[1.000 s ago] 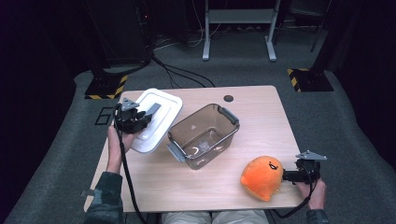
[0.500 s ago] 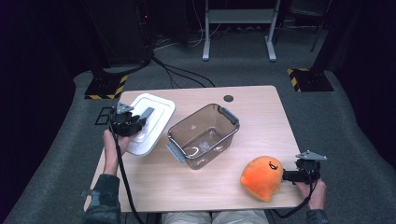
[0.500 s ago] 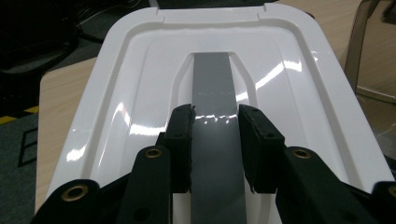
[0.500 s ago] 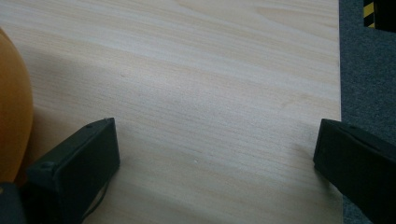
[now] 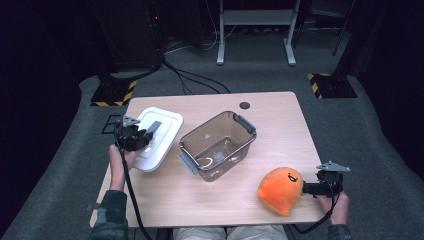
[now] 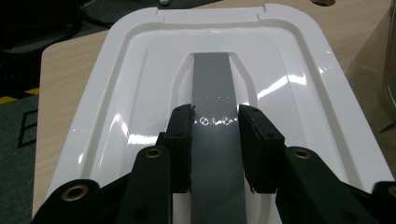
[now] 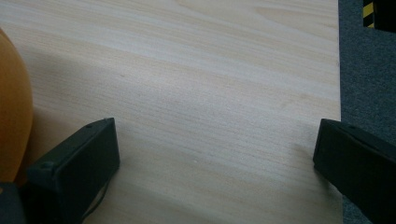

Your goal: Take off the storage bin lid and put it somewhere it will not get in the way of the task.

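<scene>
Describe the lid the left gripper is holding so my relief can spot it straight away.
Look at the wooden table, left of the clear brown tub. The white lid lies there, the left gripper clamped on its grey handle strip. It is the one flat, glossy white thing.

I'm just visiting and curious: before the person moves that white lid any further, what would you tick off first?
1. Left gripper closed on the lid's grey handle: ok, the jaws sit on either side of the strip.
2. Grip centred on the lid: ok, the handle runs down the lid's middle.
3. Bin open and ready for a lid: ok, nothing covers its top.
4. Bin contents: cannot tell, only glints show through its clear walls.
5. Right gripper out of the way: ok, jaws open at the table's right edge beside the orange plush.
6. Plush clear of the bin: ok, they lie apart.
</scene>
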